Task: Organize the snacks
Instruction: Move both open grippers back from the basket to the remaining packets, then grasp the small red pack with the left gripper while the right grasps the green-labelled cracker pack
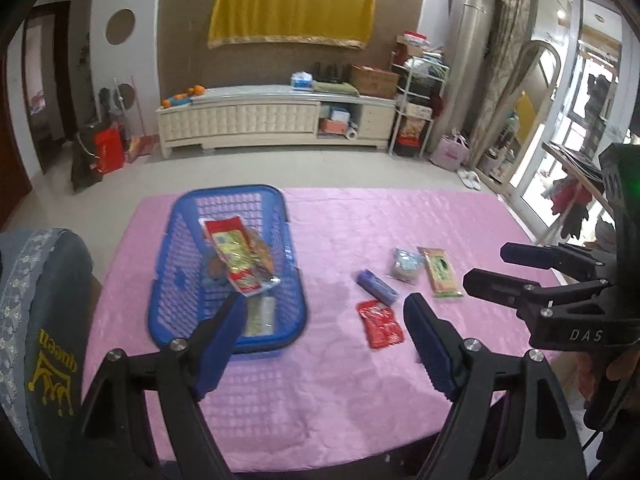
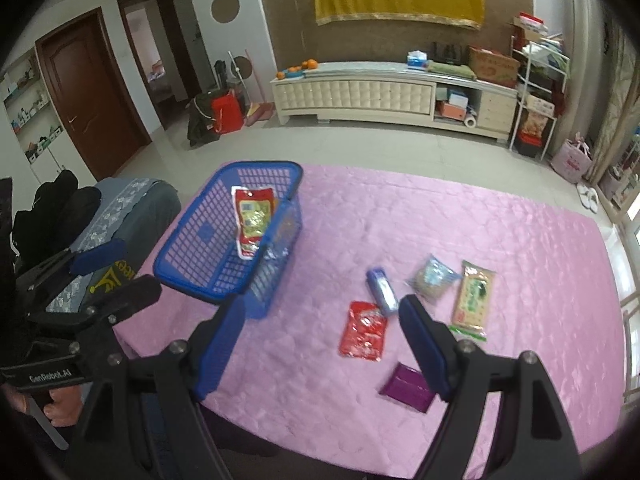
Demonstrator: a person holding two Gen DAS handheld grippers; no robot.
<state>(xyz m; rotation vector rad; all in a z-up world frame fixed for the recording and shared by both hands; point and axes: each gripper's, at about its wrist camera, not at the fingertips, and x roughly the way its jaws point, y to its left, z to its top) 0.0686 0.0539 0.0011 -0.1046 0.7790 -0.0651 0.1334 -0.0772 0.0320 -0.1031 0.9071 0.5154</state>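
**Both tongs apart, nothing held; snacks split between basket and cloth**

Pink tablecloth [image 2: 440,232] fills mid-frame in both views. Blue basket [image 1: 168,292] sits left of centre, with a red-yellow packet [image 1: 236,256] leaning inside it; more wrappers lie under that one, too blurred to tell what they are.

Loose on the cloth, right of centre:
- beige-green pack [image 2: 474,300], farthest right
- red pouch [image 2: 364,330], nearest the basket
- clear-blue bag [image 2: 432,280], just beside the beige-green pack
- purple flat packet [image 2: 408,388], lower centre, right wrist view only
- small blue-white stick pack [image 2: 382,292], just above the red pouch

Left gripper [image 1: 324,316]: fingers spread, empty, low centre above the cloth. Right gripper [image 2: 322,320]: fingers spread, empty, above the red pouch.
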